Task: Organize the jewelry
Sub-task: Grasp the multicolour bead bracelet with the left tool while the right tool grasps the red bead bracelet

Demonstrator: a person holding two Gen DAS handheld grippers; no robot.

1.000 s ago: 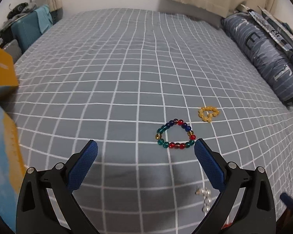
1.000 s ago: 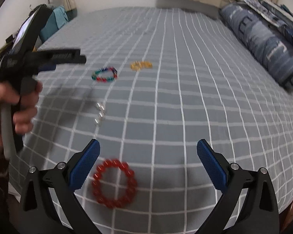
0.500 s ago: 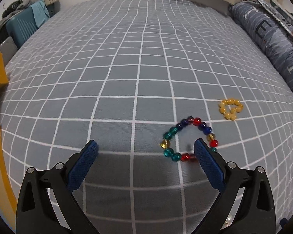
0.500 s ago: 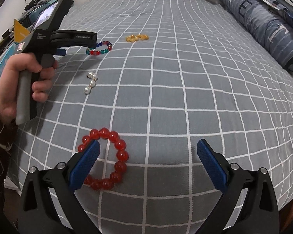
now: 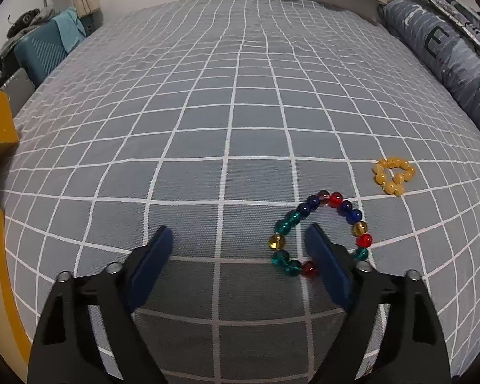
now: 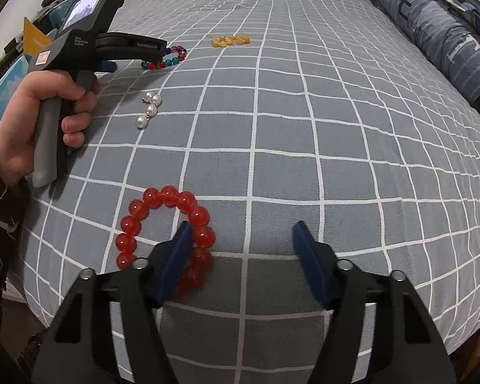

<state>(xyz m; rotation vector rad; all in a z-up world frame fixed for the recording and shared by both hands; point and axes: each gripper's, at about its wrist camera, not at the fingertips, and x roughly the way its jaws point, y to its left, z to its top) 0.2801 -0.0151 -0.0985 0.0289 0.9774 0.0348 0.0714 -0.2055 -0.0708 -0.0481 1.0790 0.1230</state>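
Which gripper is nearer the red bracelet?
Right. The right gripper has one finger over the red bracelet, not clamping it. The left gripper is further up the bed at the multicolour bracelet.

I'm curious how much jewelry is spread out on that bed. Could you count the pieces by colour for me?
Red bead bracelet: 1
Multicoloured bead bracelet: 1
Yellow bead bracelet: 1
White pearl piece: 1
Total: 4 pieces, all lying on the checked bedspread.
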